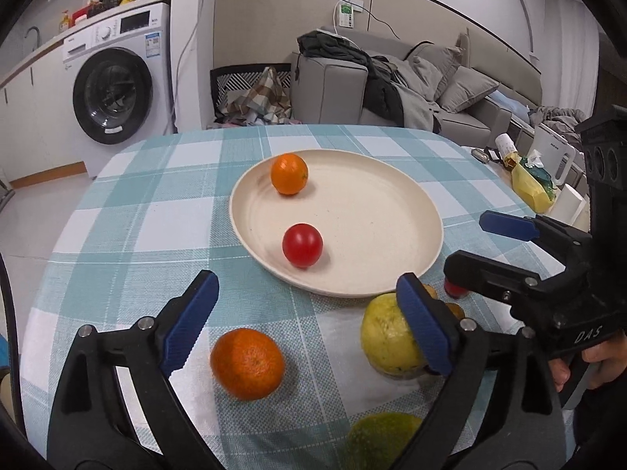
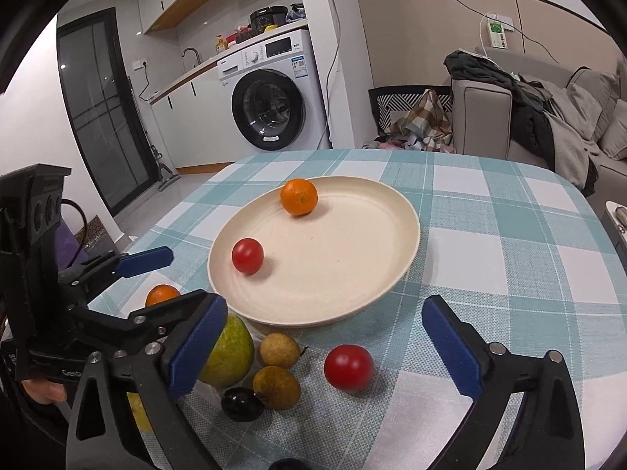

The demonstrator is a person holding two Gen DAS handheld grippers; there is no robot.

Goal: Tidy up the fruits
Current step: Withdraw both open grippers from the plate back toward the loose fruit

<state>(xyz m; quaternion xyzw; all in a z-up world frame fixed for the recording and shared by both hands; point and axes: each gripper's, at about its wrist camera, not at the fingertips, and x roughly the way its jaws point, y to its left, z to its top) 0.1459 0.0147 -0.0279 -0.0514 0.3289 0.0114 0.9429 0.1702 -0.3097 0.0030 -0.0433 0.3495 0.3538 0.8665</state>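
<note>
A cream plate (image 1: pixel 372 270) (image 2: pixel 352 290) on the checked tablecloth holds an orange (image 1: pixel 289 174) (image 2: pixel 298 196) and a red tomato (image 1: pixel 302 244) (image 2: pixel 247 255). My left gripper (image 1: pixel 309 321) is open and empty, above a loose orange (image 1: pixel 247 363) (image 2: pixel 162 294) and beside a yellow-green fruit (image 1: pixel 386 338) (image 2: pixel 231 352). My right gripper (image 2: pixel 327 344) (image 1: pixel 466 243) is open and empty, above a second tomato (image 2: pixel 348 367), two brownish fruits (image 2: pixel 279 349) (image 2: pixel 276 387) and a dark plum (image 2: pixel 241 403).
Another green fruit (image 1: pixel 378 440) lies at the near edge. A washing machine (image 1: pixel 113 90) and a sofa (image 1: pixel 431 86) with clothes stand beyond the table (image 1: pixel 129 196). A yellow bag (image 1: pixel 531 188) sits off the right edge.
</note>
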